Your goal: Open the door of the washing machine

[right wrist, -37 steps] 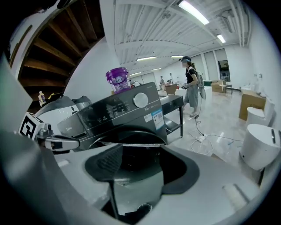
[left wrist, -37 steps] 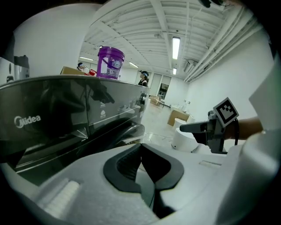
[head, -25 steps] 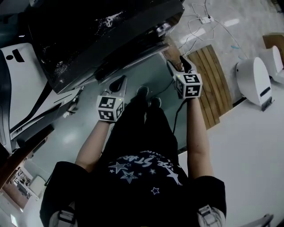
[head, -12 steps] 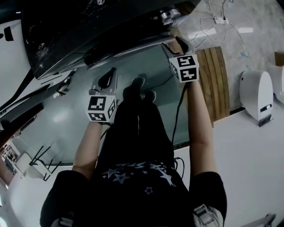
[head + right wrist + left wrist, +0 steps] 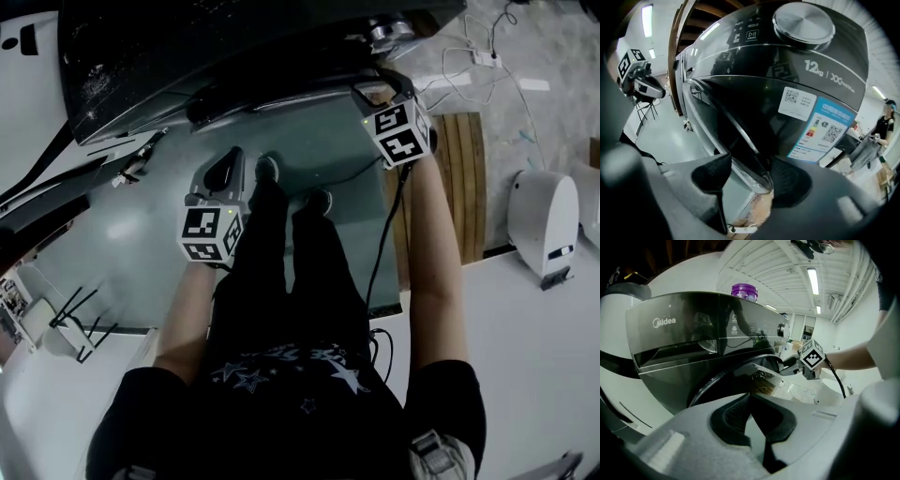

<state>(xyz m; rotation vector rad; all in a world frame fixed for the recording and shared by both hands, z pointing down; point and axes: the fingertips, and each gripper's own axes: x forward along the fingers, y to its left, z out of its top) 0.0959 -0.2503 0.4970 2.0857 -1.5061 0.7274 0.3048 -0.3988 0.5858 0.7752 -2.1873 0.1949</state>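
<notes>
A dark front-loading washing machine [image 5: 234,47] fills the top of the head view. Its round glass door [image 5: 740,376] stands a little ajar at the right-hand edge. My right gripper [image 5: 373,94] reaches up to that edge. In the right gripper view the door's metal rim [image 5: 752,176] runs between the two pads, and the gripper [image 5: 750,159] is shut on it. My left gripper [image 5: 228,169] hangs lower, in front of the machine and apart from it. Its fingertips meet with nothing between them [image 5: 750,397]. The right gripper [image 5: 787,367] also shows at the door rim.
A purple bottle [image 5: 744,290] stands on the machine, and a round knob [image 5: 804,21] sits on its panel. A wooden board [image 5: 469,178], cables [image 5: 487,56] and a white device [image 5: 544,225] lie to the right. Another white appliance [image 5: 28,84] stands left. A person [image 5: 883,124] is far off.
The right gripper has risen from beside the machine's front to its door edge and now holds the rim. The left gripper has stayed low and shut. The feet have stepped closer.
</notes>
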